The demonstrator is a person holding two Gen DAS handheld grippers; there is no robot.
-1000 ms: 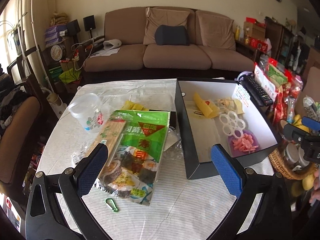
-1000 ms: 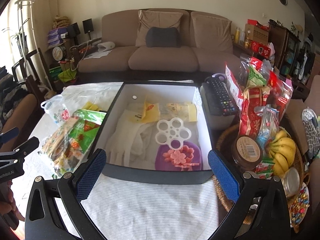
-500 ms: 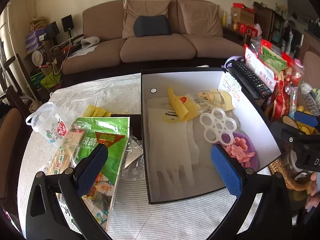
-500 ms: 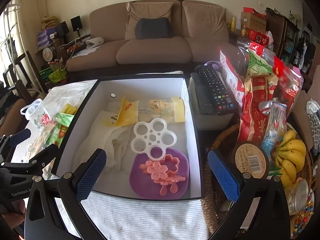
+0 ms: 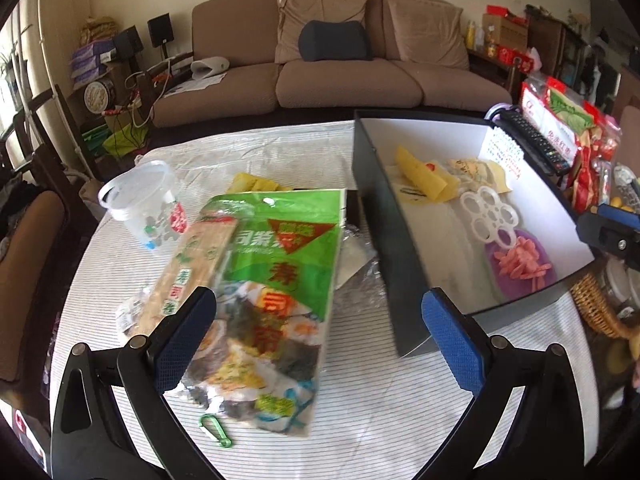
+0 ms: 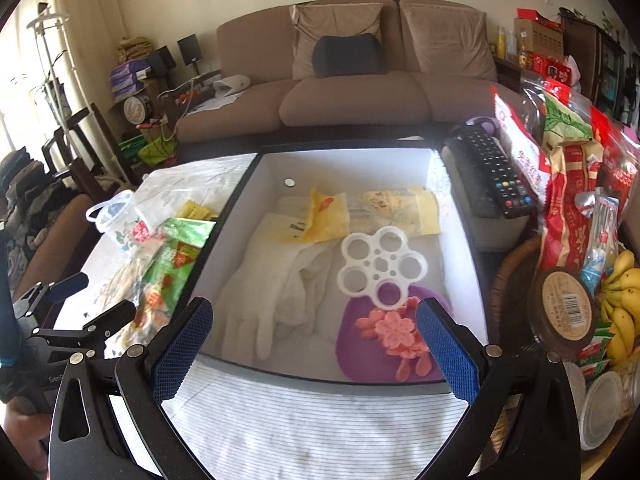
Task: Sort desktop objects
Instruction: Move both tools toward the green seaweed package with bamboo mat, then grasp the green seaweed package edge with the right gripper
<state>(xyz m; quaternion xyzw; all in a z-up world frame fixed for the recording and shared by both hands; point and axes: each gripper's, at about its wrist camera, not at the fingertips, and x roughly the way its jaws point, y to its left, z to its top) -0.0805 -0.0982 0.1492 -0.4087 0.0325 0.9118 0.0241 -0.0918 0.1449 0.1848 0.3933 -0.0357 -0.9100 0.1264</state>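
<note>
Resting on the striped tablecloth (image 5: 372,408): green seaweed packet (image 5: 276,276), lying flat between the spread, empty fingers of the left gripper (image 5: 316,344); clear plastic cup (image 5: 144,200) at its 10 o'clock; green carabiner (image 5: 216,436) at its 7 o'clock, touching or just clear, blur forbids certainty. Black box (image 6: 224,240) at 3 o'clock holds white gloves (image 6: 276,292), yellow sachets (image 6: 328,216), white ring mould (image 6: 380,266), pink flower cutters (image 6: 396,336) on purple mat (image 6: 360,356). Right gripper (image 6: 314,350) released, empty, over box's near edge.
</note>
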